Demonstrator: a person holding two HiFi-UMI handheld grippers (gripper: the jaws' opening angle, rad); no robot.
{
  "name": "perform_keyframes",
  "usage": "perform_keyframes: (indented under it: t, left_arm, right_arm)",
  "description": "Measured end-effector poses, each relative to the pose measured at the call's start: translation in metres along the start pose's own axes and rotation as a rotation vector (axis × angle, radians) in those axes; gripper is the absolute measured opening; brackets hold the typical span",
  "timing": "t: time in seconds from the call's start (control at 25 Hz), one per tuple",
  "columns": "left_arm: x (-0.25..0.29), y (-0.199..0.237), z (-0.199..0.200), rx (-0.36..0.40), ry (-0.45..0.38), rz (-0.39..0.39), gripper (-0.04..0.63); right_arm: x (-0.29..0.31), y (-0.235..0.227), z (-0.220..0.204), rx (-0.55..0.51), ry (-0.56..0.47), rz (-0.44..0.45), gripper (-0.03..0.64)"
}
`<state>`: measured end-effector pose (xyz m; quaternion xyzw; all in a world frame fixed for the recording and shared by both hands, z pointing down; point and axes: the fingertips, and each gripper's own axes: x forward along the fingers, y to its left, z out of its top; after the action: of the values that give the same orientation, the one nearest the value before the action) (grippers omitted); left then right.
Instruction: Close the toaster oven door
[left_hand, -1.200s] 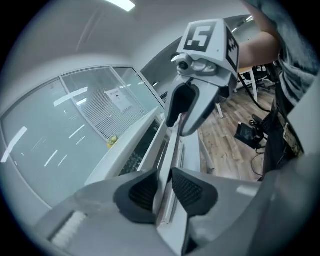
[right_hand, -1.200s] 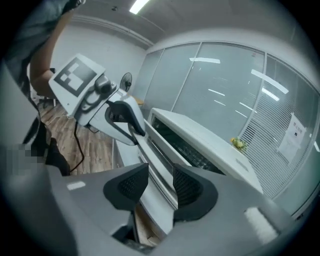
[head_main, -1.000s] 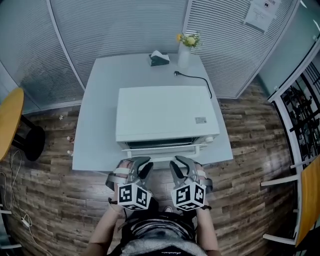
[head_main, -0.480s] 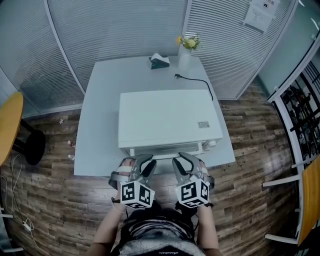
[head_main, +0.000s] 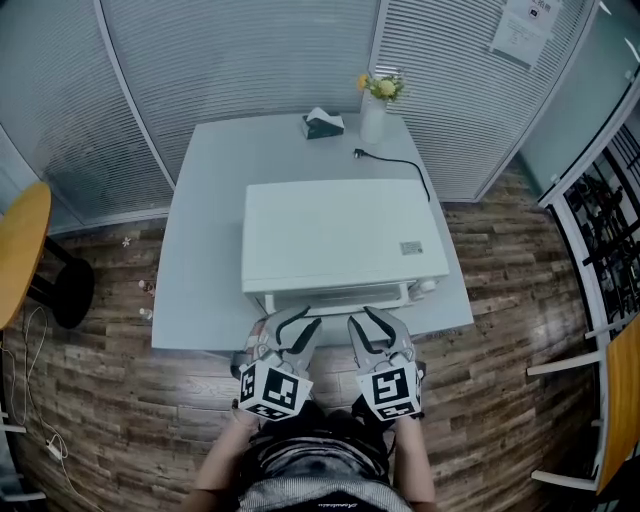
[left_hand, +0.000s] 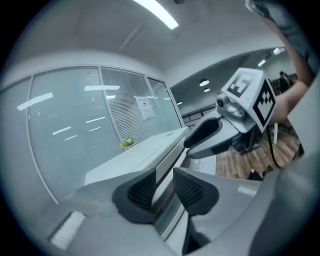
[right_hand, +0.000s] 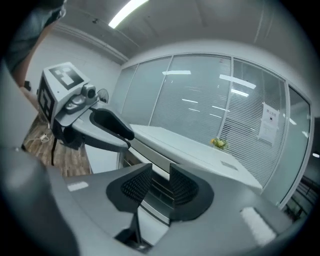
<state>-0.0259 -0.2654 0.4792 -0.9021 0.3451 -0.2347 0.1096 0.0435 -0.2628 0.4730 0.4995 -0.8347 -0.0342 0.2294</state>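
Both grippers low at the table's near edge, side by side, cubes toward the person. Left gripper (head_main: 304, 321) (left_hand: 164, 187): fingers parted by a narrow gap, ribbed pads (left_hand: 142, 190) gripping nothing; a white strip of the oven front lines up with the gap just past the tips, contact not clear. Right gripper (head_main: 364, 320) (right_hand: 160, 187): fingers likewise a little apart, pads (right_hand: 136, 187) empty, the dark glass of the door (right_hand: 159, 186) showing through the gap just ahead. Door (head_main: 340, 300) swung up against the oven (head_main: 340, 235) front, handle (head_main: 338, 293) just beyond both sets of fingertips; whether fully seated, cannot tell. Oven sits on a pale table (head_main: 200, 250). Well past the fingers, behind the oven: loose cord (head_main: 395, 158), tissue box (head_main: 322, 123), vase (head_main: 374, 108) of yellow flowers.
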Motion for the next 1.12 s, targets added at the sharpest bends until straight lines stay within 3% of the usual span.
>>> perform_keyframes:
  t: [0.12, 0.32, 0.44, 0.72, 1.12]
  left_arm:
    - [-0.008, -0.004, 0.011, -0.155, -0.075, -0.017, 0.117]
    - [-0.021, -0.008, 0.035, -0.238, -0.171, -0.019, 0.034]
    - [-0.027, -0.012, 0.045, -0.280, -0.215, -0.023, 0.005]
    - [-0.039, -0.011, 0.070, -0.422, -0.290, -0.017, 0.005]
    - [-0.045, -0.011, 0.078, -0.454, -0.303, -0.016, 0.005]
  right_arm:
    - [-0.011, -0.003, 0.010, 0.152, -0.075, -0.003, 0.094]
    - [-0.024, -0.001, 0.022, 0.299, -0.159, 0.007, 0.040]
    - [-0.031, 0.004, 0.034, 0.306, -0.193, 0.016, 0.011]
    - [-0.044, 0.011, 0.060, 0.270, -0.256, 0.025, 0.003]
    - [-0.053, 0.013, 0.070, 0.276, -0.281, 0.036, 0.002]
